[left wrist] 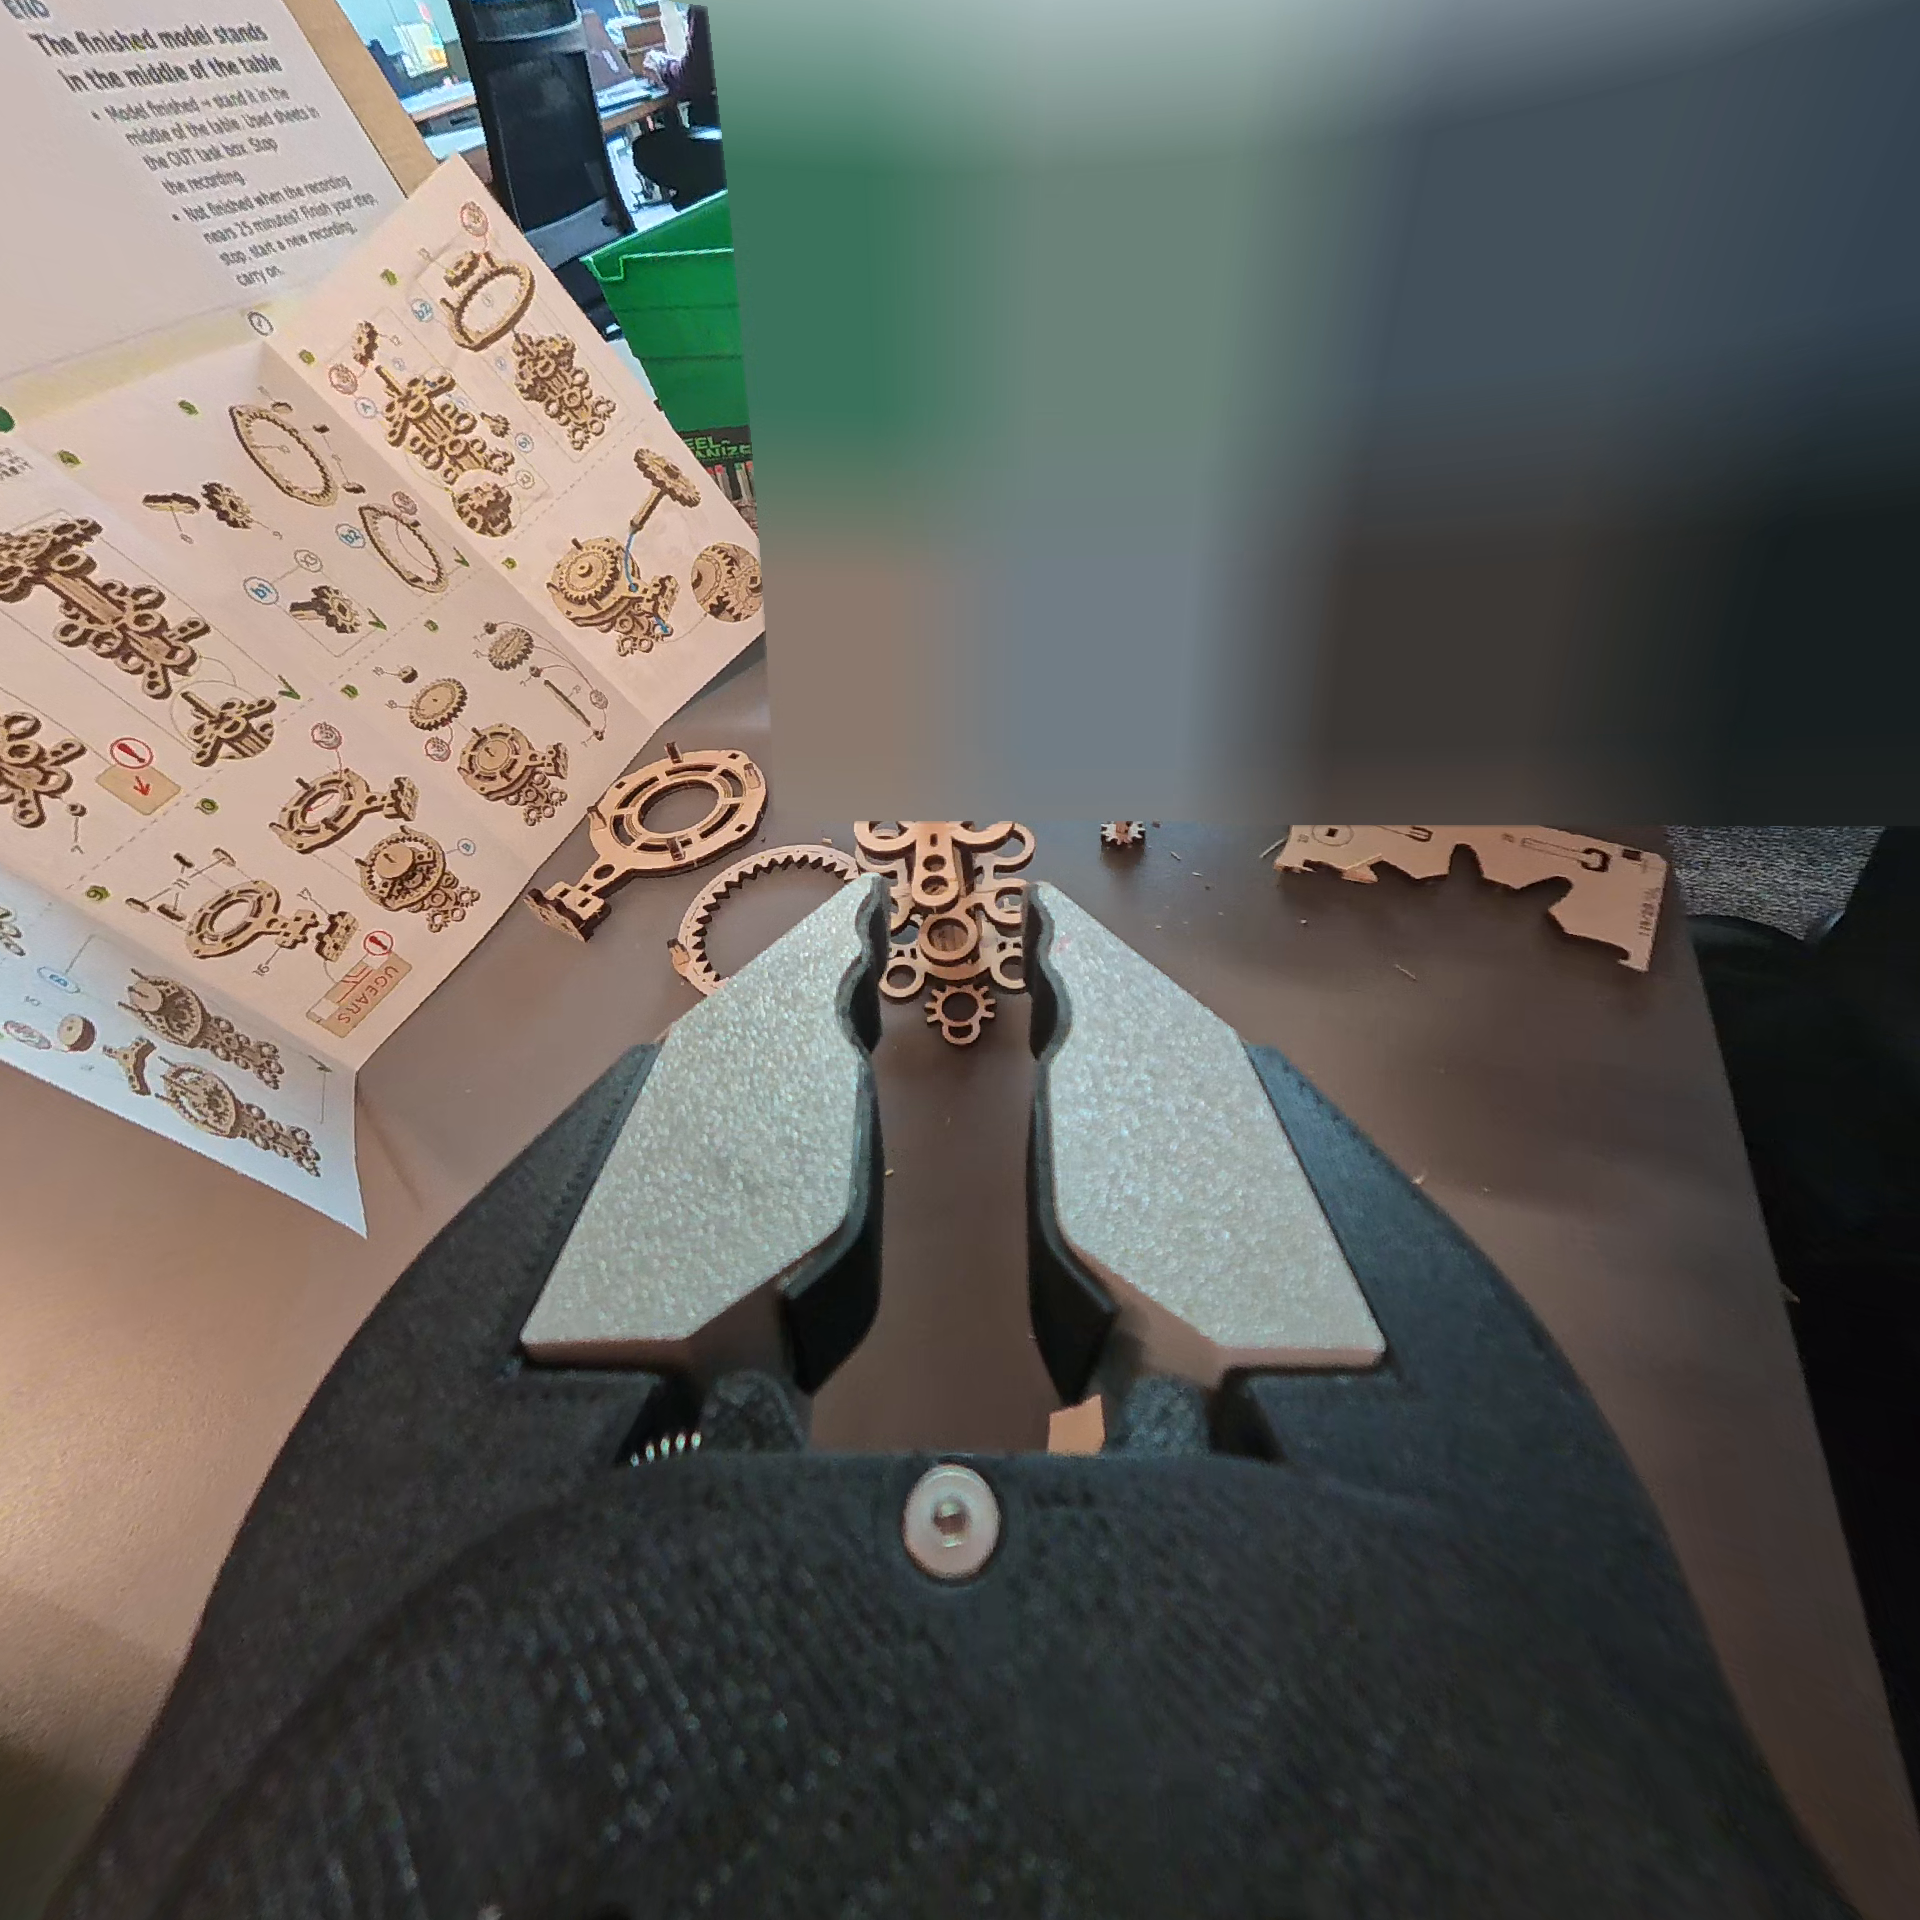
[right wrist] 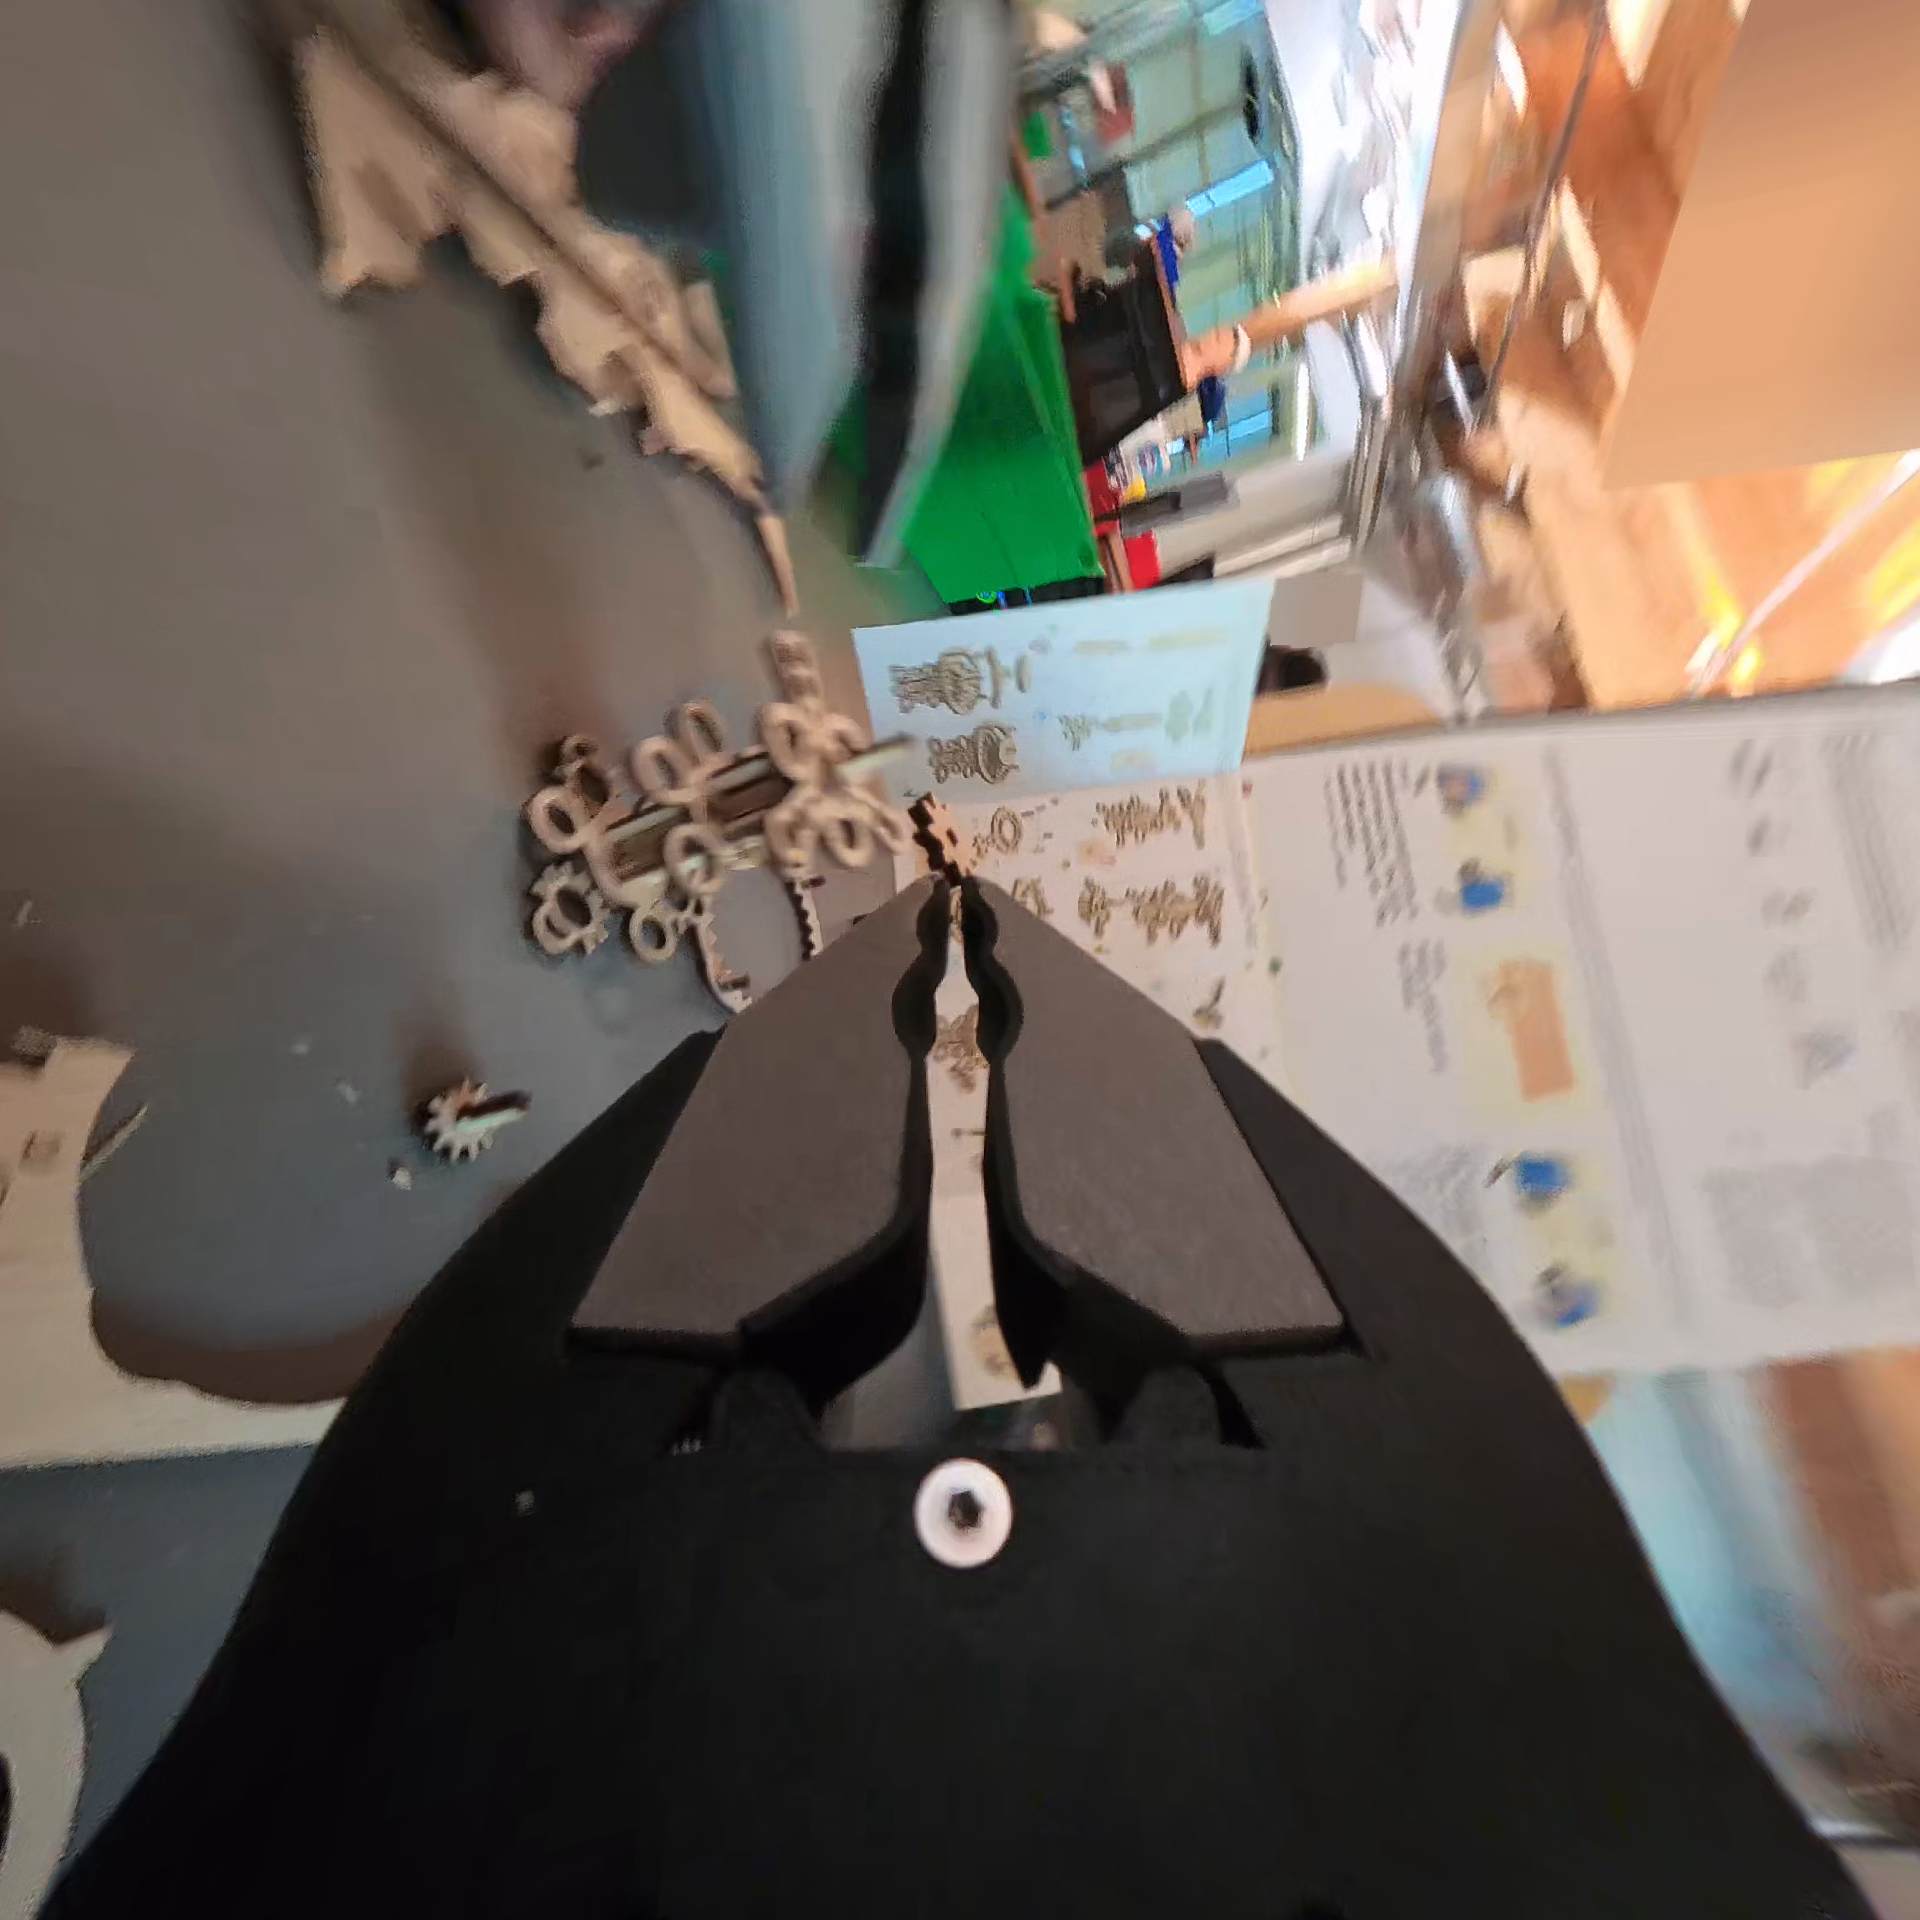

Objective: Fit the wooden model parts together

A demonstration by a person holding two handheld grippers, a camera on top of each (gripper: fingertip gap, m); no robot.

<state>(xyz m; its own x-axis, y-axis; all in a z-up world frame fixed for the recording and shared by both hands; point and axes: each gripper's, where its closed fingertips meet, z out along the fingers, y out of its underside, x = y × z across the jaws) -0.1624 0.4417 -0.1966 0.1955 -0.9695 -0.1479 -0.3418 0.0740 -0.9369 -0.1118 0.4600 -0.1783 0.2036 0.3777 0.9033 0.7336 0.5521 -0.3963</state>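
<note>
My left gripper (left wrist: 954, 894) is shut on a wooden model body (left wrist: 948, 914) made of stacked ringed plates and holds it upright over the dark table. In the right wrist view the same body (right wrist: 717, 821) lies sideways in the picture, left of my fingertips. My right gripper (right wrist: 954, 885) is shut on a small wooden gear (right wrist: 940, 836), pinched at its edge, just right of the body's end. A toothed wooden ring (left wrist: 743, 914) lies on the table behind the left finger. A round wooden frame with a handle (left wrist: 665, 831) lies beside it.
A folded instruction sheet (left wrist: 312, 644) lies at the left of the table (left wrist: 1351, 1091). A used plywood sheet (left wrist: 1475, 883) lies far right. A small loose gear (right wrist: 468, 1117) and another tiny gear (left wrist: 1122, 831) lie on the table. A green bin (left wrist: 675, 301) stands behind.
</note>
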